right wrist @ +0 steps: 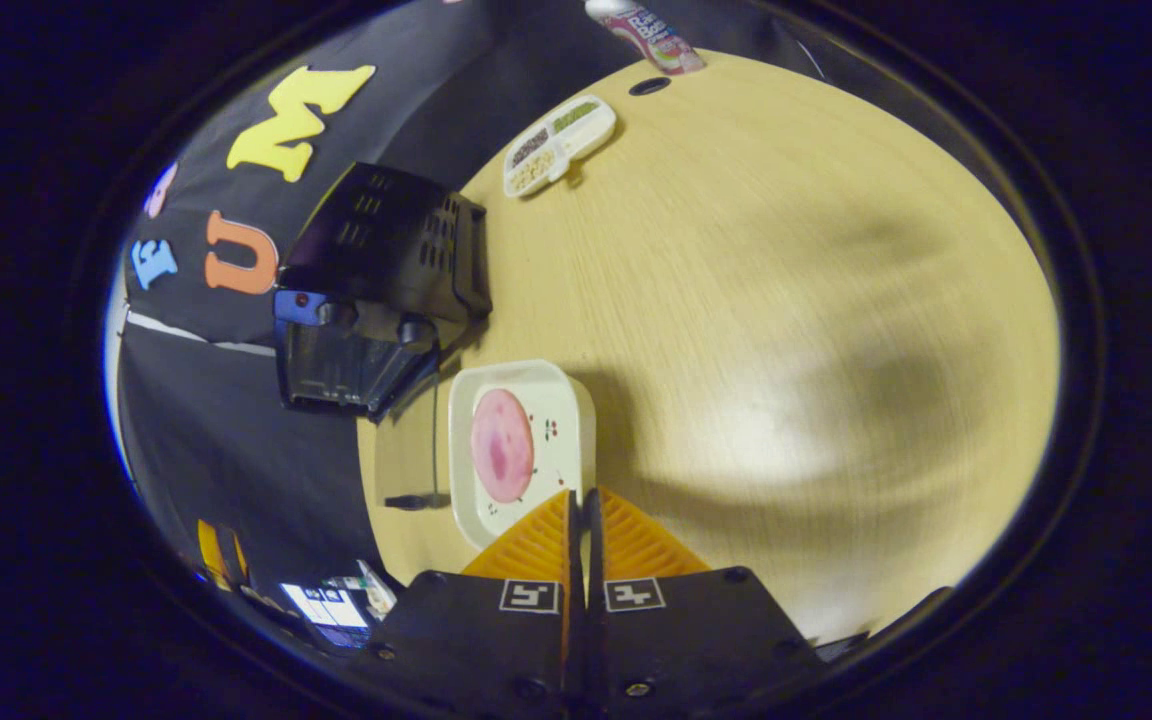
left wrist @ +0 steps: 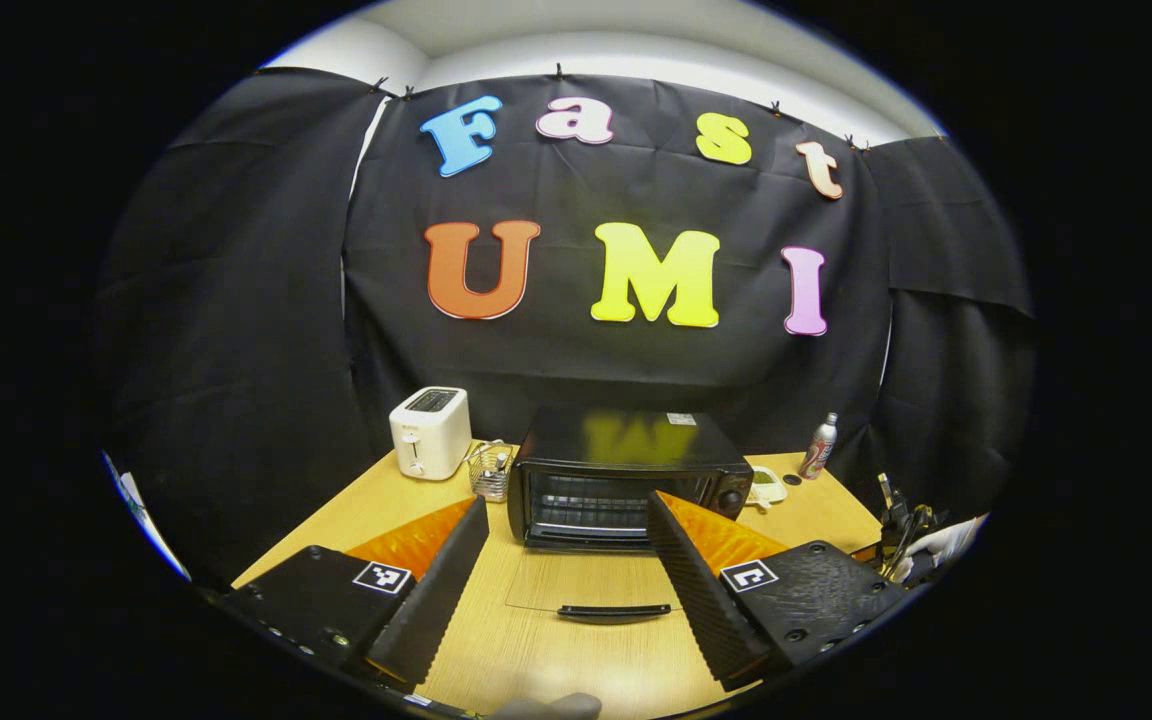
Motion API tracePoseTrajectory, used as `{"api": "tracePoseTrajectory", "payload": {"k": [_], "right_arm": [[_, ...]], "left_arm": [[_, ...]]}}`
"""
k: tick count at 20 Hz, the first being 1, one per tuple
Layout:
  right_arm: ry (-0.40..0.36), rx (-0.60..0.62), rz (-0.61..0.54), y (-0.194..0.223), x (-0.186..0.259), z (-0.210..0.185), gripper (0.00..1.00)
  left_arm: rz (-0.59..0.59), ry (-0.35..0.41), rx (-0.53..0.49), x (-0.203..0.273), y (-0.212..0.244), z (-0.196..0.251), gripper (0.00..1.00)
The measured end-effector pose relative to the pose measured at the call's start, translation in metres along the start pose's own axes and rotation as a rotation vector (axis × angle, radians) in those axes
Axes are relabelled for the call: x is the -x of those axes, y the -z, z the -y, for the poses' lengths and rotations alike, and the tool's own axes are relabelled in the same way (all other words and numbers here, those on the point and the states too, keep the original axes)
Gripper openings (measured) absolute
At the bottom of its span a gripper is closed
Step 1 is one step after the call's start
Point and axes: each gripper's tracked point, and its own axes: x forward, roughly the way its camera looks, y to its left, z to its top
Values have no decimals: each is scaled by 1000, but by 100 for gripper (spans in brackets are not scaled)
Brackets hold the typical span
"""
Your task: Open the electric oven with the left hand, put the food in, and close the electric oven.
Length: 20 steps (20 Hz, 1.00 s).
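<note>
The black electric oven (left wrist: pixel 626 470) stands at the back of the wooden table with its glass door (left wrist: pixel 591 585) folded down flat, handle (left wrist: pixel 614 612) toward me. My left gripper (left wrist: pixel 568 500) is open, its fingers spread to either side of the lowered door and touching nothing. In the right gripper view the oven (right wrist: pixel 381 255) shows from its side, with the door (right wrist: pixel 336 370) hanging open. A white square plate (right wrist: pixel 526 450) carries a round pink slice of food (right wrist: pixel 502 445). My right gripper (right wrist: pixel 581 497) is shut on the plate's near rim.
A white toaster (left wrist: pixel 430 432) and a wire basket (left wrist: pixel 489 474) stand left of the oven. A divided snack dish (right wrist: pixel 558 143) and a drink can (left wrist: pixel 818 447) sit to its right. A gloved hand (left wrist: pixel 941 540) shows at the table's right edge (left wrist: pixel 836 505).
</note>
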Motion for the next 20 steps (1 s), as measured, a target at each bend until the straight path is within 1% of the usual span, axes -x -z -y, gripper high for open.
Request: {"api": "tracePoseTrajectory", "payload": {"k": [2, 3, 4, 6, 7, 8, 9, 10, 11, 13, 14, 15, 16, 18, 19, 20], "right_arm": [[-17, -25, 47, 13, 10, -15, 4], [-39, -43, 79, 16, 12, -26, 1], [-60, -60, 108, 18, 12, -38, 4], [-86, -88, 146, 30, 8, -58, 4], [-88, -97, 158, 37, 1, -68, 4], [-90, -115, 177, 42, -6, -76, 0], [-94, -136, 192, 47, -13, -88, 4], [-105, -156, 202, 53, -20, -100, 0], [-116, -177, 214, 60, -28, -111, 4], [-127, -212, 243, 68, -45, -134, 4], [-130, -230, 256, 69, -55, -144, 0], [-128, -252, 278, 69, -63, -154, 0], [-131, -275, 303, 66, -71, -163, 4], [-152, -310, 341, 59, -88, -184, 4], [-149, -331, 354, 55, -97, -192, 4], [-145, -345, 357, 53, -106, -199, 0]], "left_arm": [[8, 5, -7, -2, -4, -1, 96], [9, 10, -13, -4, -6, -2, 97], [12, 15, -21, -4, -8, -1, 96], [18, 26, -31, -4, -13, -5, 96], [20, 32, -35, -3, -17, -6, 96], [20, 39, -41, -3, -18, -7, 96], [17, 44, -45, -2, -21, -10, 96], [15, 48, -45, -1, -24, -12, 96], [15, 51, -45, 0, -27, -16, 96], [11, 48, -50, 4, -31, -23, 96], [15, 47, -54, 4, -34, -28, 96], [15, 39, -61, 4, -37, -33, 96], [22, 33, -64, 7, -39, -38, 96], [26, 18, -71, 11, -44, -48, 96], [26, 7, -72, 12, -46, -53, 96], [26, -1, -71, 14, -47, -59, 96]]}}
